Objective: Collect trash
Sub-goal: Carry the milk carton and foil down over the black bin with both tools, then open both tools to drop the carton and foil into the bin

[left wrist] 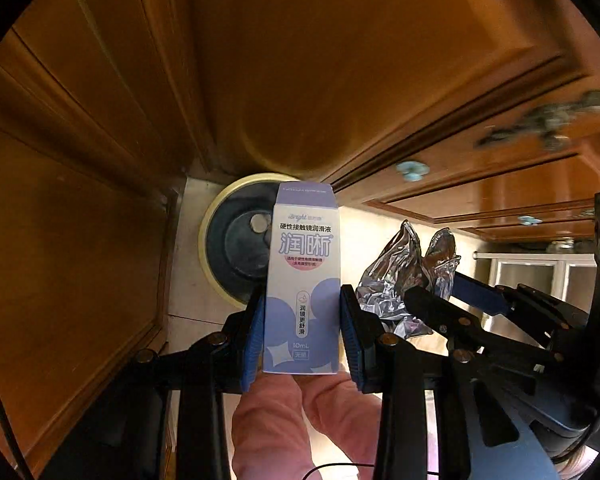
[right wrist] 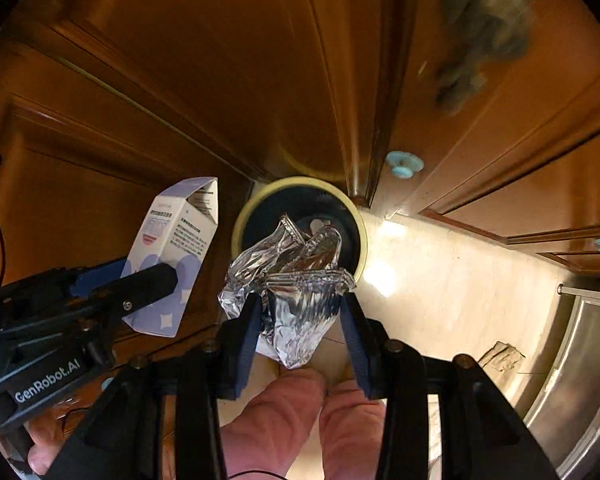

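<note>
Directly below both grippers, the bin (right wrist: 300, 216) is waiting, mouth up, on the floor (right wrist: 440, 280) in the cabinet (left wrist: 300, 60) corner.
Going left to right: the left gripper (left wrist: 302, 334) is clamping the upright box (left wrist: 303, 280), long axis pointing at the bin's near rim; the right gripper (right wrist: 302, 330) is pinching crumpled foil (right wrist: 296, 292), hanging squarely over the opening and seeming nearer to dropping.

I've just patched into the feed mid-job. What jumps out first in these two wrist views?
The left gripper clamps a lavender-and-white carton, and the right gripper clamps crumpled foil. Both hang above a round, yellow-rimmed bin on the pale floor, tucked against wooden cabinets.
</note>
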`<action>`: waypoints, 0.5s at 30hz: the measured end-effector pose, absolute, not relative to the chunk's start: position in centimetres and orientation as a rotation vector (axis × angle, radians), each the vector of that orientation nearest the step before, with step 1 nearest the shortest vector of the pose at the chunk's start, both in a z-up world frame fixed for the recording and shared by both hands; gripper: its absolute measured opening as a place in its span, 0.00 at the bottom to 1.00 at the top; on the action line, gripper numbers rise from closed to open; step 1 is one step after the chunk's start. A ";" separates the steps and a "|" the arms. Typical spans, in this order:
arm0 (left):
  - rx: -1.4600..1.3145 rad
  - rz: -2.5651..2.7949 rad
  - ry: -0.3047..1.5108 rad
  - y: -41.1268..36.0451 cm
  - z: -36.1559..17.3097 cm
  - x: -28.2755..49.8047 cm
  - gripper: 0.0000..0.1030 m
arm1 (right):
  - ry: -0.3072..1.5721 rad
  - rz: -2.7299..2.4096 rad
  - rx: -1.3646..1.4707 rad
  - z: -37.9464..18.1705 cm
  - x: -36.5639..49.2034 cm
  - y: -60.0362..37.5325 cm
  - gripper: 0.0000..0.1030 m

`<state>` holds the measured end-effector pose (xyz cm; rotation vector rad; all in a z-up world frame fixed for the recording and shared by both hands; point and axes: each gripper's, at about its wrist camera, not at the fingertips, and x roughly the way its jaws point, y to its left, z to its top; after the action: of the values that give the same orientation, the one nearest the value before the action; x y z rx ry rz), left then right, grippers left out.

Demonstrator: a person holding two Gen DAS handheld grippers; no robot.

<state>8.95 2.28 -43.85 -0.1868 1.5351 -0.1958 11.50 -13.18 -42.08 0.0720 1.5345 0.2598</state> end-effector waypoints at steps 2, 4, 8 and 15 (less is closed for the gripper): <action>-0.186 -0.183 1.549 2.3 -45.6 9.1 0.33 | 1.554 0.255 0.061 -44.3 11.9 -13.0 0.40; -0.189 -0.184 1.555 2.0 -47.0 9.5 0.33 | 1.565 0.257 0.056 -45.9 12.2 -12.8 0.40; -0.180 -0.182 1.561 2.1 -48.8 10.0 0.33 | 1.589 0.270 0.072 -48.1 12.9 -12.7 0.40; -0.175 -0.149 1.552 2.1 -48.6 10.8 0.57 | 1.604 0.294 0.125 -49.1 13.8 -13.1 0.47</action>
<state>10.82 2.11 -48.61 -0.1748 1.5517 -0.1490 13.84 -13.11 -49.09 0.1255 1.6035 0.2939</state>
